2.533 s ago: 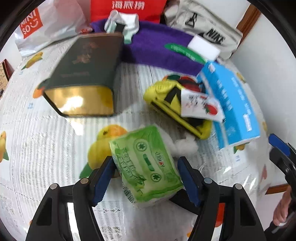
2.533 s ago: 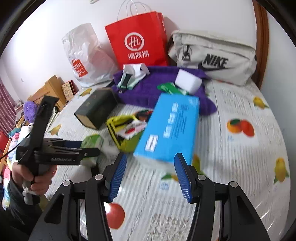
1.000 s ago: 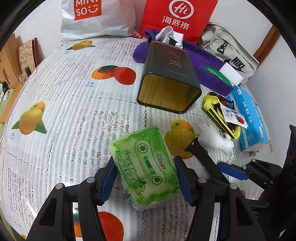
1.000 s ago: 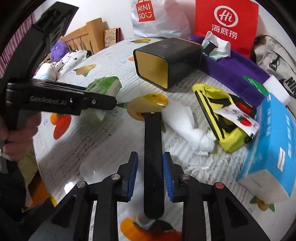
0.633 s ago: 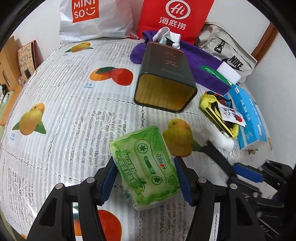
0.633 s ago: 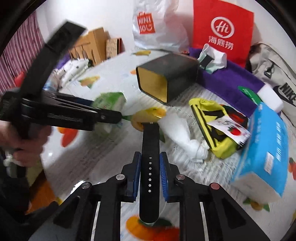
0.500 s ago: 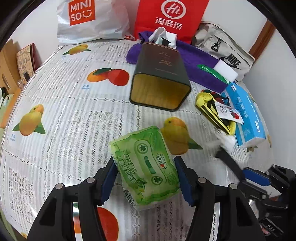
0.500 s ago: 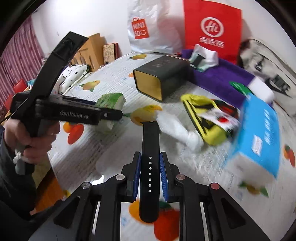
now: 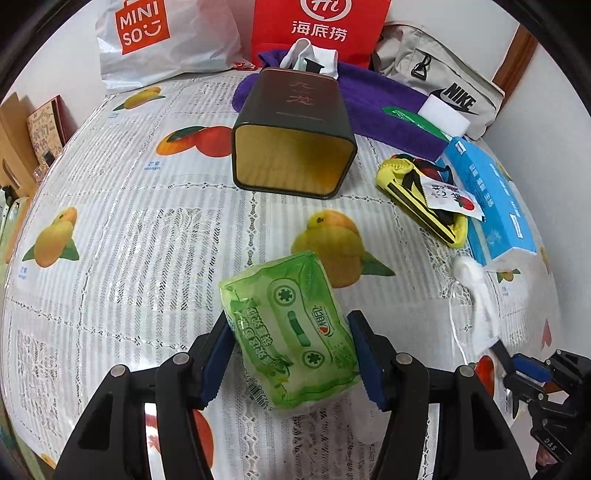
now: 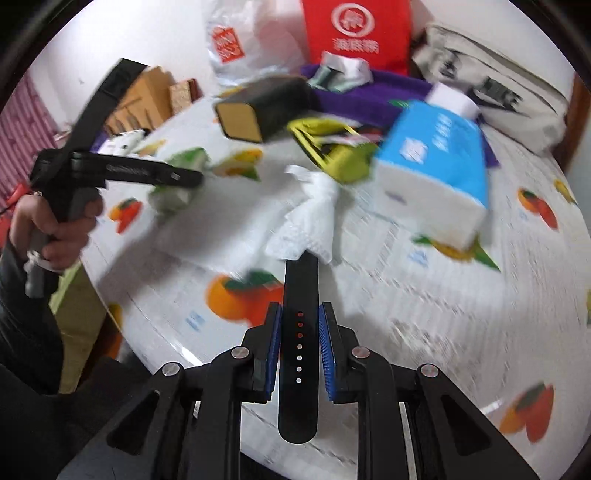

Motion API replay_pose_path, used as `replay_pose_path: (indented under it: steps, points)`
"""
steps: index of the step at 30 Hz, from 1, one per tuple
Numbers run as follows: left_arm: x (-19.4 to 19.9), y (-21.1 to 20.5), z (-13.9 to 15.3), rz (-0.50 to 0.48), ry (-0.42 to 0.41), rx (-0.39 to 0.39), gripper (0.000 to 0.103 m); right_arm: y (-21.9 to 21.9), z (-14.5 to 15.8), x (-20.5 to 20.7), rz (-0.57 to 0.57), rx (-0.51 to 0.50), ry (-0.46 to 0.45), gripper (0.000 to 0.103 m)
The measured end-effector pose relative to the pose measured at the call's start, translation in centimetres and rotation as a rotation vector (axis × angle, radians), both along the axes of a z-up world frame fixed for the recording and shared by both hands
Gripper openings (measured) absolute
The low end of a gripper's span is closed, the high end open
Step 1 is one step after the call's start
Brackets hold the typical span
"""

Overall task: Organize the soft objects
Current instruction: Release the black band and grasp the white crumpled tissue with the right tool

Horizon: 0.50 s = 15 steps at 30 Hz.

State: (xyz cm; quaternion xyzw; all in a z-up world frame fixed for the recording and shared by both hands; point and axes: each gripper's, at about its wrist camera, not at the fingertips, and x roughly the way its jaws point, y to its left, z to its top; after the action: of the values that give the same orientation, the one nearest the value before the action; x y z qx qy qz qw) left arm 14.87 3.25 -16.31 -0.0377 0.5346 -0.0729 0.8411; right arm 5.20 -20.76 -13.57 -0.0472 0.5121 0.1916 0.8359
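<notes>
My left gripper (image 9: 291, 354) is shut on a green tissue pack (image 9: 291, 325) and holds it over the fruit-print tablecloth (image 9: 147, 236). My right gripper (image 10: 300, 347) is shut on a black strap (image 10: 300, 332) with a row of holes; the strap's far end touches a crumpled white tissue (image 10: 310, 221). That tissue also shows in the left wrist view (image 9: 472, 277), with the right gripper (image 9: 517, 365) low at the right edge. A dark tin (image 9: 295, 144) lies on its side, its gold open mouth facing me. The left gripper (image 10: 177, 177) shows in the right wrist view, holding the green pack (image 10: 177, 181).
A blue tissue box (image 9: 491, 199), a yellow pouch (image 9: 421, 199) with a sachet on it, a purple towel (image 9: 384, 110), a white sponge (image 9: 445, 112), a Nike bag (image 9: 439, 77), a red paper bag (image 9: 321, 26) and a Miniso bag (image 9: 162, 40) lie at the back and right.
My right gripper with the strap has swung right and back toward the table's near right edge; the right view is motion-blurred. The left gripper still holds the green pack, nearly unmoved.
</notes>
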Motion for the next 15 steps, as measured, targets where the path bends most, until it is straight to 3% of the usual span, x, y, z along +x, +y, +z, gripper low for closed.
replay_pose_path:
  steps: [9,15]
  points:
    - [-0.2,-0.8,0.0,-0.013,0.001,0.009,0.059,-3.9,0.3,-2.3,-0.078,-0.005,0.012,0.020]
    - [-0.2,-0.9,0.1,-0.015,0.003,0.014,0.060,-4.6,0.3,-0.6,-0.169,0.012,-0.032,0.020]
